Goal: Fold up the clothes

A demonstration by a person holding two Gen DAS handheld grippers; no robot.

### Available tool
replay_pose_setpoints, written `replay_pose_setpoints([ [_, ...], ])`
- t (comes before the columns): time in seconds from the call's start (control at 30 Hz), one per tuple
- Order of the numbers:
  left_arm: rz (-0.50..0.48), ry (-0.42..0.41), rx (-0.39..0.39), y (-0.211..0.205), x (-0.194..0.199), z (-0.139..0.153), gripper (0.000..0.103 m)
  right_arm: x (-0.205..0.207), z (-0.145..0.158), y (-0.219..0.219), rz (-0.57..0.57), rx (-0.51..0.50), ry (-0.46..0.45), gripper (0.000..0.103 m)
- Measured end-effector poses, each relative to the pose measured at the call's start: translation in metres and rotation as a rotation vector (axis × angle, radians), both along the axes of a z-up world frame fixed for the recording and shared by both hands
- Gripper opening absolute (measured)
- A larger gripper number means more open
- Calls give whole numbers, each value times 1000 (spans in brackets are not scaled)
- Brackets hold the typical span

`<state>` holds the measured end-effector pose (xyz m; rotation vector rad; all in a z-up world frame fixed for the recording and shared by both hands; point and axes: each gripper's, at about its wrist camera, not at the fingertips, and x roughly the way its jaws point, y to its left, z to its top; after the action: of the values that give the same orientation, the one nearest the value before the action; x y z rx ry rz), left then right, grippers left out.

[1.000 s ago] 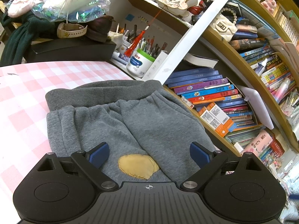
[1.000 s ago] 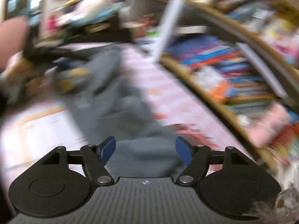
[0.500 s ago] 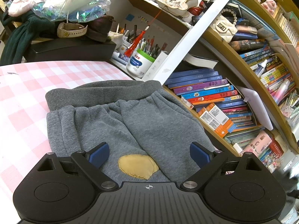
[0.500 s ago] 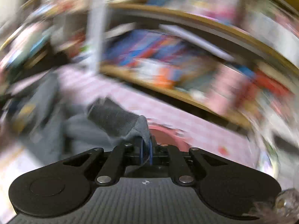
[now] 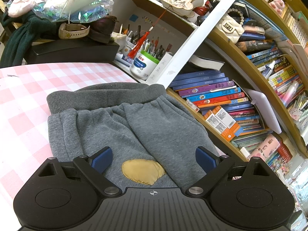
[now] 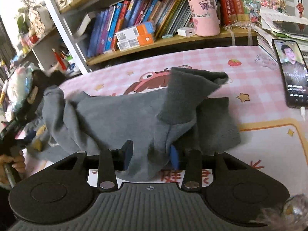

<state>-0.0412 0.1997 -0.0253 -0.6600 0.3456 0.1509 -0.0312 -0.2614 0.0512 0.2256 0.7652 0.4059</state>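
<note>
the right tongs [image 6: 151, 155] have grey fabric between their blue pads [image 6: 174, 156], but the pads stand somewhat apart around the bunch, so whether they truly pinch the cloth or only straddle it cannot be told. the grey trousers [image 6: 119, 115] lie along the pink checked surface [image 6: 259, 80], their leg ends at this near end, one dark cuff [image 6: 184, 88] lifted and flopped over the other. to do the fold well, i judge the right tongs should take both leg ends together, carry them low and level toward the waistband, and lay cuff edge onto waistband edge without dragging the lower layer. the left tongs [image 5: 154, 160] hang wide open over the upper part of the trousers, gripping nothing, with the tan patch [image 5: 143, 170] just ahead between the pads; pressing down there would pin the garment while the legs come over. beyond lies the ribbed waistband [image 5: 105, 96], near the surface's far edge by the bookshelf [image 5: 221, 104]. hard to make out: the left side of the right view is smeared, the second cuff is mostly covered, and a phone [image 6: 290, 71] is partly cut off.
</note>
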Motion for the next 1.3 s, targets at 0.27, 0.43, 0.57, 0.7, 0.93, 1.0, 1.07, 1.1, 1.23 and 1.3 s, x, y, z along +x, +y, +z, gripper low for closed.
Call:
replay_pose_setpoints([
  [0.27,-2,0,-1,1,0,0,95,6,-6,2,56,234,99,10],
  [0.43,-2,0,-1,1,0,0,95,26,18,6,71,473,17,9],
  [0.57,-1,-3,-6,2,1,-1,95,79,47,5,-63,581,-120,9],
  [0.7,1,-11,-17,3,0,-2,95,147,47,2,-286,506,-184,22],
  [0.93,4,-14,-23,4,2,-2,95,153,30,-7,-291,206,-221,48],
  [1.0,4,-14,-22,3,2,-3,95,133,26,-4,-198,108,-237,48],
  [1.07,7,-17,-22,4,1,-3,95,113,21,-1,-103,10,-253,48],
  [1.1,12,-19,-21,4,1,-3,95,103,18,1,-56,-39,-260,48],
  [1.23,51,-27,38,0,-4,5,89,70,1,15,117,-215,-303,49],
  [1.3,23,-42,69,-4,-3,15,80,60,-7,20,160,-273,-316,49],
])
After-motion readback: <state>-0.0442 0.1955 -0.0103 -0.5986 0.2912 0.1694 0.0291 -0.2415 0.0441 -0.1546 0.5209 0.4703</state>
